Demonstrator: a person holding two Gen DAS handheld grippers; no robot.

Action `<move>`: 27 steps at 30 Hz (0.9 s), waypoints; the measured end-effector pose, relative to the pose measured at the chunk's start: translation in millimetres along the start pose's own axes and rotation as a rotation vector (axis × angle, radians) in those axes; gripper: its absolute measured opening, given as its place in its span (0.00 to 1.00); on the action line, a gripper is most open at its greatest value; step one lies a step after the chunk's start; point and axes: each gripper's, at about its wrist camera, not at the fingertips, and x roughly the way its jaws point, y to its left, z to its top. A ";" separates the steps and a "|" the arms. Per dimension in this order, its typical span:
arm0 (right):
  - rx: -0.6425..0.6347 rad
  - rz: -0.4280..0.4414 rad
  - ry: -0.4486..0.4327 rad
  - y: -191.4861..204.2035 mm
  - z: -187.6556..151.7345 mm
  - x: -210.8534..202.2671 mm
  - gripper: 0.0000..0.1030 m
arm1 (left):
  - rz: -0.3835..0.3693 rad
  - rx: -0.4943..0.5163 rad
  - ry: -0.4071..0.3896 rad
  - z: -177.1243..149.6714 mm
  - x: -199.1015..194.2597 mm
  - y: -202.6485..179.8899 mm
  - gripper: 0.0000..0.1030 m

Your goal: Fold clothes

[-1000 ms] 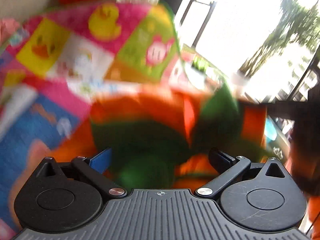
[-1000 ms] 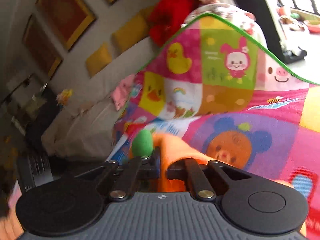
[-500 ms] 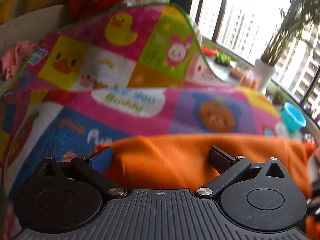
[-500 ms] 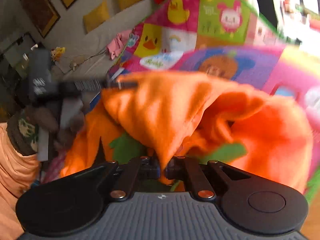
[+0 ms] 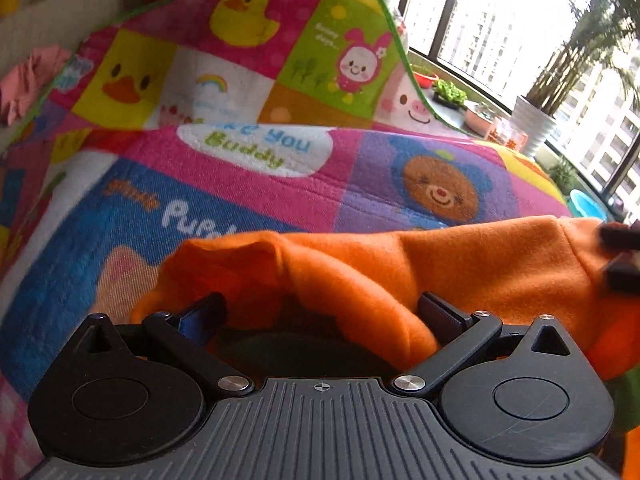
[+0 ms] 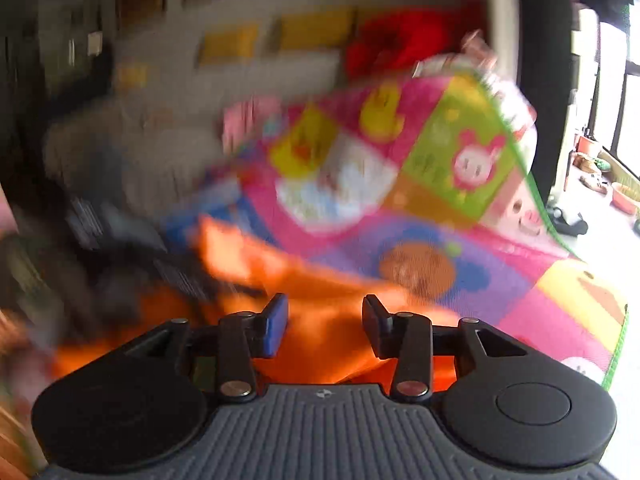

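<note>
An orange fleece garment (image 5: pixel 400 264) lies on a colourful cartoon-patterned play mat (image 5: pixel 280 184). My left gripper (image 5: pixel 320 316) is open just over its near edge, and a fold of the fabric bulges between the fingers without being pinched. In the blurred right wrist view the same garment (image 6: pixel 320 320) lies under my right gripper (image 6: pixel 325 326), which is open with cloth below the gap. The right gripper's dark fingertips (image 5: pixel 620 256) show at the garment's right end in the left wrist view.
The mat's far edge curls up against a pale sofa (image 6: pixel 120 148) with yellow cushions (image 6: pixel 312 32) and a red item (image 6: pixel 400 44). A pink cloth (image 5: pixel 28 76) lies at far left. Windows, potted plants (image 5: pixel 536 120) and a blue tub (image 5: pixel 588 204) stand at right.
The right gripper has opened and let go of the orange garment, which has dropped flat onto the mat. The left gripper stays open and has moved closer to the garment's edge.
</note>
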 end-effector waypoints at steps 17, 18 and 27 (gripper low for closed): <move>-0.223 -0.160 0.030 27.0 -33.9 44.2 0.41 | -0.341 -0.254 0.044 6.0 -7.3 14.9 1.00; -0.228 -0.154 0.030 26.8 -31.8 41.5 0.41 | -0.330 -0.256 0.048 7.3 -3.4 13.7 1.00; -0.332 -0.009 -0.087 47.3 11.4 5.7 0.59 | -0.195 -0.137 0.059 -5.0 2.0 6.9 1.00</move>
